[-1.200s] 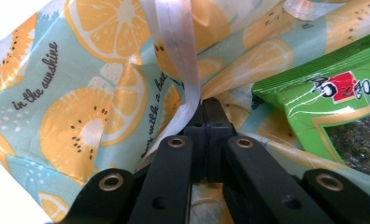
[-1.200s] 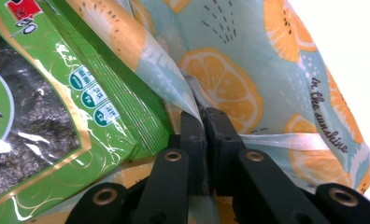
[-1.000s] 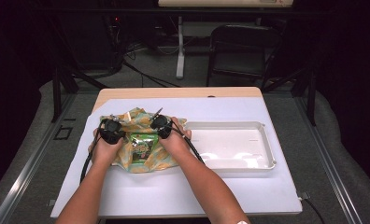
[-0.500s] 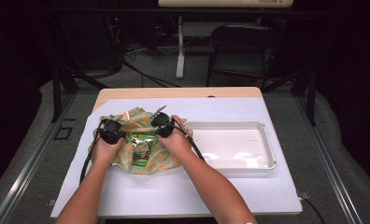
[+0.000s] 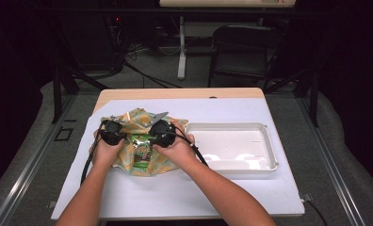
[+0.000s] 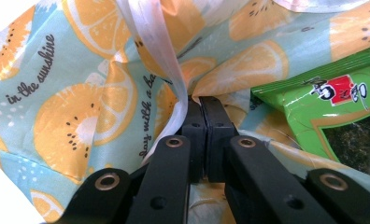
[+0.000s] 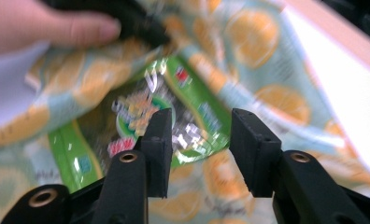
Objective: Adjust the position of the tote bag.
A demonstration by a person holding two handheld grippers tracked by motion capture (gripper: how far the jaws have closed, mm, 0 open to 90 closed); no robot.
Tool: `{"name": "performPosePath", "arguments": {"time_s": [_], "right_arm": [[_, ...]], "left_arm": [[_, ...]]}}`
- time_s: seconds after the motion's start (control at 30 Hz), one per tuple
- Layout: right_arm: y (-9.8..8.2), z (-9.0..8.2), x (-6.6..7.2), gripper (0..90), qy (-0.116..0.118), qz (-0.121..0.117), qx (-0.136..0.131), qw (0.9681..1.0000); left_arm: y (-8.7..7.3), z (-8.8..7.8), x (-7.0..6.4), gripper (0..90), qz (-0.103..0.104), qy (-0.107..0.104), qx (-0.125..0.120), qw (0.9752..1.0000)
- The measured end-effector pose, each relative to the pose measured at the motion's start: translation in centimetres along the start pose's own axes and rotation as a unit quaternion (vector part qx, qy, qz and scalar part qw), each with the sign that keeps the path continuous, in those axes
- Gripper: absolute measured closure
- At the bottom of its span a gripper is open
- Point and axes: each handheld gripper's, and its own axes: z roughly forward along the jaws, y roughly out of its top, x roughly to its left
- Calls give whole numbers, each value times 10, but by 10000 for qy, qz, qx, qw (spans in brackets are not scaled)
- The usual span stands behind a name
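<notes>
Since 1 s ago the right claw (image 5: 162, 133) has let go and come up off the cloth bag (image 5: 128, 123), its jaws just been opening, and nothing sits between them now; left claw (image 5: 112, 132) hasn't budged. Green snack packet (image 5: 141, 149) lies in the middle of the bag, partly wrapped by the orange-slice print fabric, at the left-centre of the worktop (image 5: 175, 193). In the left gripper view the packet (image 6: 342, 100) sits to the right of the jaws, w/ the fabric (image 6: 75, 116) bunched round it; the left claw (image 6: 202, 103) is clenched tight on a fold of that fabric, a pale strip of the bag running up from the pinch. In the right gripper view the right claw (image 7: 199, 135) hangs released just above the packet (image 7: 174, 116), jaws well apart, pads touching neither packet nor cloth; pic is blurred so the print on the packet can't be read. A fingertip of the left hand (image 7: 47, 28) shows top left there, resting on its claw by the bag's edge. In the high view both hands are close together over the bag. White tray (image 5: 264, 160) sits just beside the bag on the right, on the same white sheet. Beyond the worktop: a dark chair (image 5: 243, 52) and cables on the floor.
</notes>
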Motion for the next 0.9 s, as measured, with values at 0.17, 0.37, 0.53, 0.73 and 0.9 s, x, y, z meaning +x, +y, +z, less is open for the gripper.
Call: {"name": "performPosePath", "arguments": {"time_s": [0.17,0.37,0.53,0.73,0.9], "right_arm": [[-7,13,5,638,151,-39,334,9993],[-18,20,14,778,274,-190,728,9968],[-31,18,18,841,256,-270,1038,9939],[-48,15,19,858,287,-245,1267,9912],[-55,15,17,843,315,-165,1297,9909]], "left_arm": [[0,0,-1,892,21,9,12,10000],[0,0,0,892,23,-17,-1,10000],[0,0,-1,892,-4,-6,-34,10000],[0,0,-1,892,8,-14,-21,10000],[0,-1,-1,832,100,34,-18,9999]]}}
